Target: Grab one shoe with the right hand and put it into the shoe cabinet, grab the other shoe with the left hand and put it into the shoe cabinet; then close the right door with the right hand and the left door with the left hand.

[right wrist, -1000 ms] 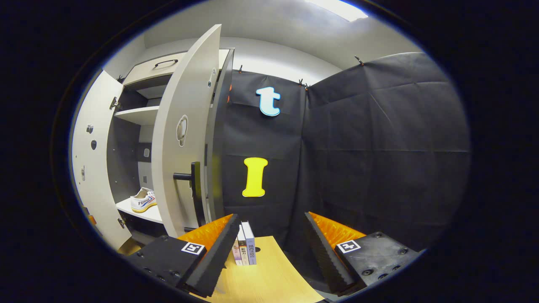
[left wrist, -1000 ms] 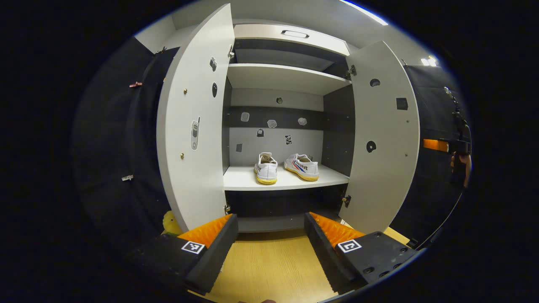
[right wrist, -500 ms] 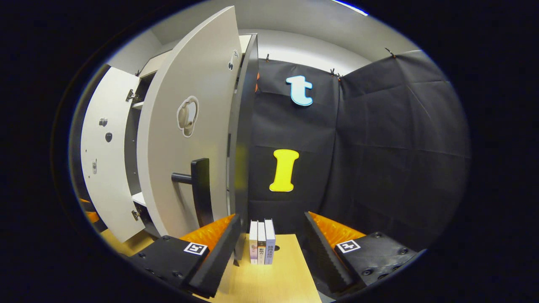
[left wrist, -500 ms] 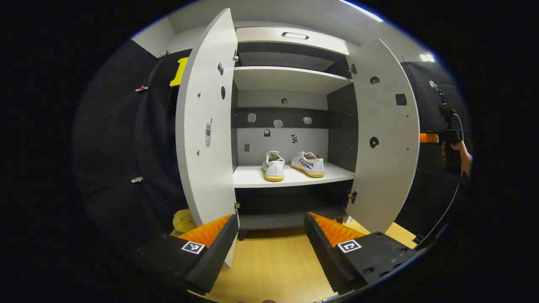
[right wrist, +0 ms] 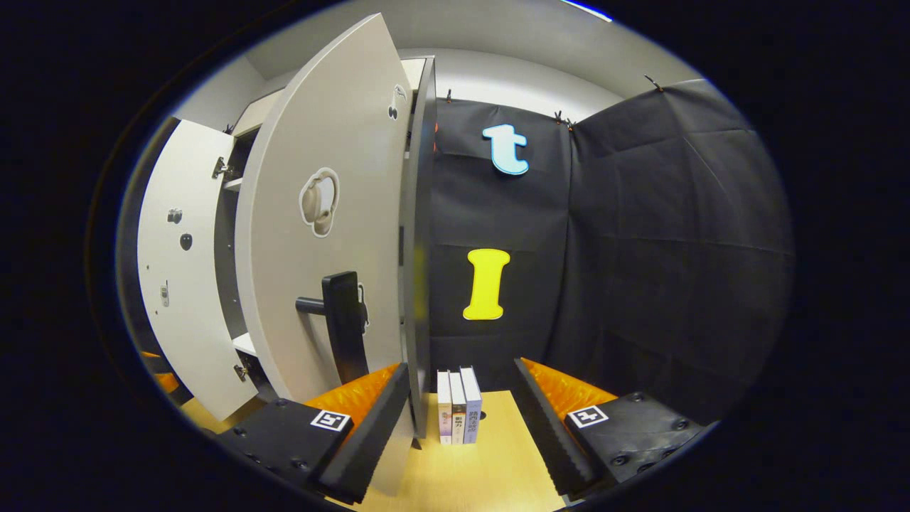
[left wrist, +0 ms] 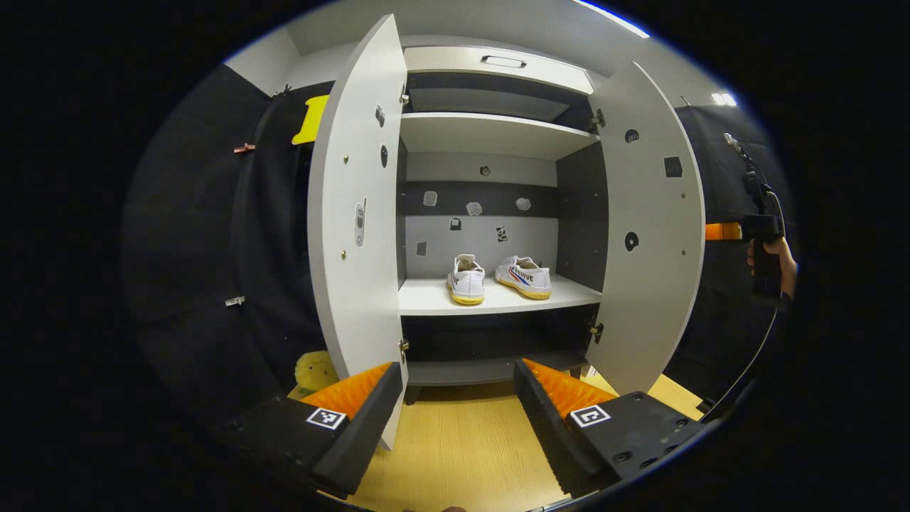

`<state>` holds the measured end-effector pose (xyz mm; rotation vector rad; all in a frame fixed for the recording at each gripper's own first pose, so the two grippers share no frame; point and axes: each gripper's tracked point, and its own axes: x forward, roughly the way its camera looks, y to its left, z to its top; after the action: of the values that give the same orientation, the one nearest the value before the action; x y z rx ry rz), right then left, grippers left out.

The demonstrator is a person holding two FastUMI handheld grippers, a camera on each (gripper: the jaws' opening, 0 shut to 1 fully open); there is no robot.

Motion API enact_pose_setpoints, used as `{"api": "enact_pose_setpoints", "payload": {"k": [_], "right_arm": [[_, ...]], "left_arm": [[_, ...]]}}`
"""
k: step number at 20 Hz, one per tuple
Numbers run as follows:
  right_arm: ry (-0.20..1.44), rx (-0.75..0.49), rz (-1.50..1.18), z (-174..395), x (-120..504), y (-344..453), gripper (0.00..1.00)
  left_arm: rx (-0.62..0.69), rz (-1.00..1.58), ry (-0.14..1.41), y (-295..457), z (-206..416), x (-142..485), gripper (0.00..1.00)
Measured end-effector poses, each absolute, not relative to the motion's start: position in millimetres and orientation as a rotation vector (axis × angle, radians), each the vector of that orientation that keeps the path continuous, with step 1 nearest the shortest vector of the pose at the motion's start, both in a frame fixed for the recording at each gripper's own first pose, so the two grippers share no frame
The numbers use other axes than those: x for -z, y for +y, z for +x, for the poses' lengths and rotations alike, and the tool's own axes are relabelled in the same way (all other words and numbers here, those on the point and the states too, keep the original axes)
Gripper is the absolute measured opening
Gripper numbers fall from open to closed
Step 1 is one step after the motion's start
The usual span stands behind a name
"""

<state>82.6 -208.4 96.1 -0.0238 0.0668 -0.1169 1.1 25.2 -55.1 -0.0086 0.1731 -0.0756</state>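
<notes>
Shoes, pair, white with yellow soles. Left shoe (left wrist: 467,279) heel toward the camera; right shoe (left wrist: 525,276) turned side-on, with red and blue stripes. Both stand close together on the middle shelf (left wrist: 434,302) inside the shoe cabinet (left wrist: 490,135), toward its right half, seen in the left gripper view.

Shoe cabinet: pale grey, dark inner side walls, an upper shelf (left wrist: 490,131) above the shoes, a drawer front with recessed handle (left wrist: 503,62) at the top. Small stickers dot the back panel and the insides of the doors.

Left door (left wrist: 355,235): swung wide open, edge toward the camera in the left gripper view.

Right door (left wrist: 650,235): open, inner face showing in the left gripper view. In the right gripper view its outer face (right wrist: 313,235) stands close by, bearing a black bar handle (right wrist: 341,323) and a headphone sticker (right wrist: 318,203).

Left gripper (left wrist: 458,398): released, fingers spread wide, nothing between them; held low before the cabinet, over the yellow wood counter (left wrist: 455,448).

Right gripper (right wrist: 462,398): released, fingers apart, holding nothing. Its left finger (right wrist: 362,419) lies just beside the lower part of the right door; contact cannot be told. From the left gripper view the same tool (left wrist: 743,231) shows beyond the right door's outer side, in a person's hand (left wrist: 778,259).

Books, three (right wrist: 458,405): upright, spines outward, on the counter between the right gripper's fingers and beyond them.

Yellow object (left wrist: 313,370): low at the left door's foot, kind unclear.
</notes>
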Motion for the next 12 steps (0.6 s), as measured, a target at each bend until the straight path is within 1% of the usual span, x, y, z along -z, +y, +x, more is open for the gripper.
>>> {"api": "enact_pose_setpoints", "payload": {"k": [4,12], "right_arm": [[0.073,0.063,-0.010,86,-93,-171,0.95],[0.079,-0.058,0.078,115,-81,-88,0.95]], "left_arm": [[0.053,-0.019,0.184,43,-5,60,0.98],[-0.029,-0.036,0.180,93,-15,54,0.98]]}}
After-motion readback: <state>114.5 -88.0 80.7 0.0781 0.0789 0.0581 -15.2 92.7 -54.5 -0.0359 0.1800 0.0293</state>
